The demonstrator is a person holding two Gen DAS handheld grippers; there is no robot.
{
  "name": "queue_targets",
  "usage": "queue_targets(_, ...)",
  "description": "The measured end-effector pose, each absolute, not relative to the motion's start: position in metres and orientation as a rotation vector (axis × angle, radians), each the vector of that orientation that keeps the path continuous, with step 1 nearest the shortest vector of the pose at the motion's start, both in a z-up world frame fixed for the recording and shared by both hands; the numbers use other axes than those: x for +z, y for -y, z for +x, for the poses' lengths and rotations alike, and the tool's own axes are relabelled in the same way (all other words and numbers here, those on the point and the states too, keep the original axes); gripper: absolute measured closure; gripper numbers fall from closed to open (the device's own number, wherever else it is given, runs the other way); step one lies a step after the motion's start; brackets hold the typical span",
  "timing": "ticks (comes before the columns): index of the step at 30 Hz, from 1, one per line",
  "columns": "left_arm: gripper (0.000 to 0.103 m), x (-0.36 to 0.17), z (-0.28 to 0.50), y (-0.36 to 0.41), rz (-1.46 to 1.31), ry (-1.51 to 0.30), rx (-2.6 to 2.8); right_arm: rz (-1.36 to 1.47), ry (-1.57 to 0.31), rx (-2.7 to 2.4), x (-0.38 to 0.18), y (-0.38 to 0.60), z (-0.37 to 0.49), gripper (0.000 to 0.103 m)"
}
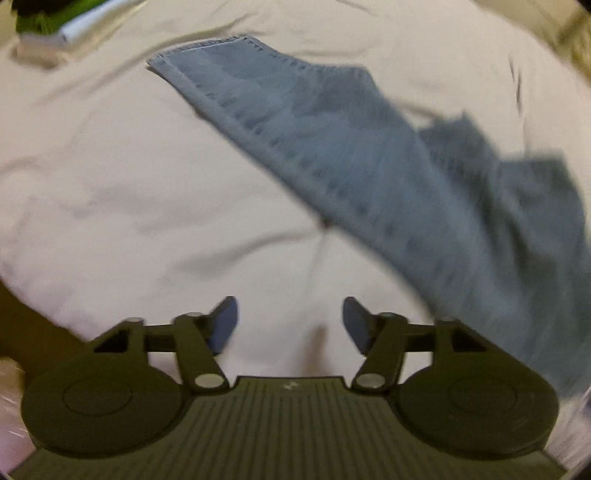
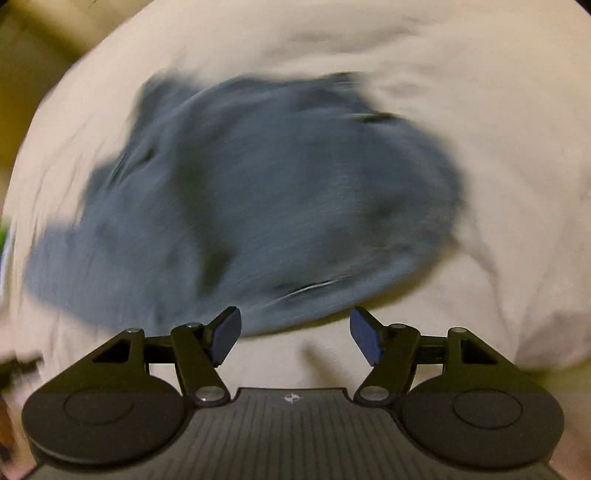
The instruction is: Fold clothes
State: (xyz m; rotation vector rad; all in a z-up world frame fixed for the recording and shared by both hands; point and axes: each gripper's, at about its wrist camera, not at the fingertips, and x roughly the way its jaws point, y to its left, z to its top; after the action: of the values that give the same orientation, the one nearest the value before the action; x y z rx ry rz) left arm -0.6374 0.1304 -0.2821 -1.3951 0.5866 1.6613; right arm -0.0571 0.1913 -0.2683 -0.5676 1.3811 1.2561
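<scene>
A pair of blue jeans [image 1: 332, 147] lies on a white bedsheet [image 1: 129, 184]. In the left wrist view one leg stretches from its stitched hem at the upper left down to the right edge. My left gripper [image 1: 290, 325] is open over bare sheet, to the left of that leg and apart from it. In the right wrist view the jeans [image 2: 258, 192] appear as a blurred, bunched heap. My right gripper [image 2: 295, 336] is open just in front of the heap's near edge, nothing between its fingers.
The white sheet [image 2: 498, 147] covers the whole bed, with wrinkles. A green item [image 1: 48, 18] and a whitish object [image 1: 77, 31] lie at the far upper left. The bed's edge and a yellowish floor [image 2: 33, 74] show at the upper left of the right wrist view.
</scene>
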Motion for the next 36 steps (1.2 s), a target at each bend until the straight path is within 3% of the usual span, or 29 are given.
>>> queue_targets(9, 0.041, -0.315, -0.701, -0.183, -1.569, -0.252, 1.783, 0.152, -1.501, 0.887, -0.323, -0.154, 0.025, 0.030)
queue_targets(17, 0.042, -0.337, -0.759, -0.211, -1.622, 0.009, 1.855, 0.401, -1.502, 0.895, -0.345, -0.148, 0.026, 0.032)
queue_targets(18, 0.045, -0.336, -0.759, -0.213, -1.609, 0.025, 1.839, 0.413, -1.501, 0.895, -0.347, -0.151, 0.024, 0.037)
queue_targets(19, 0.065, -0.336, -0.759, -0.216, -1.595, 0.041, 1.823, 0.432, -1.502, 0.897, -0.347, -0.153, 0.021, 0.040)
queue_targets(20, 0.091, -0.335, -0.760, -0.218, -1.581, 0.057, 1.806, 0.459, -1.505, 0.902, -0.347, -0.155, 0.020, 0.054)
queue_targets(21, 0.097, -0.335, -0.760, -0.221, -1.568, 0.072, 1.790, 0.476, -1.494, 0.912, -0.344, -0.156, 0.019, 0.064)
queue_targets(23, 0.096, -0.335, -0.759, -0.223, -1.567, 0.060, 1.781, 0.495, -1.470, 0.927, -0.338, -0.158, 0.018, 0.072)
queue_targets(25, 0.089, -0.336, -0.759, -0.224, -1.572, 0.039, 1.779, 0.511, -1.473, 0.923, -0.338, -0.160, 0.020, 0.073)
queue_targets(26, 0.085, -0.337, -0.758, -0.225, -1.574, 0.028, 1.777, 0.519, -1.475, 0.921, -0.338, -0.161, 0.021, 0.064)
queue_targets(27, 0.085, -0.338, -0.758, -0.226, -1.577, 0.017, 1.776, 0.511, -1.489, 0.913, -0.341, -0.165, 0.022, 0.046)
queue_targets(28, 0.088, -0.338, -0.757, -0.227, -1.579, 0.006, 1.774, 0.494, -1.512, 0.901, -0.345, -0.169, 0.022, 0.046)
queue_targets(29, 0.098, -0.339, -0.757, -0.228, -1.581, -0.005, 1.773, 0.475, -1.519, 0.897, -0.346, -0.175, 0.020, 0.057)
queue_targets(30, 0.103, -0.339, -0.757, -0.228, -1.584, -0.015, 1.771, 0.459, -1.508, 0.914, -0.335, -0.183, 0.014, 0.075)
queue_targets(31, 0.103, -0.340, -0.756, -0.229, -1.586, -0.026, 1.770, 0.444, -1.491, 0.940, -0.316, -0.193, 0.008, 0.086)
queue_targets(36, 0.103, -0.276, -0.758, -0.239, -1.467, -0.122, 1.725, 0.367, -1.403, 1.070, -0.224, -0.244, -0.027, 0.089)
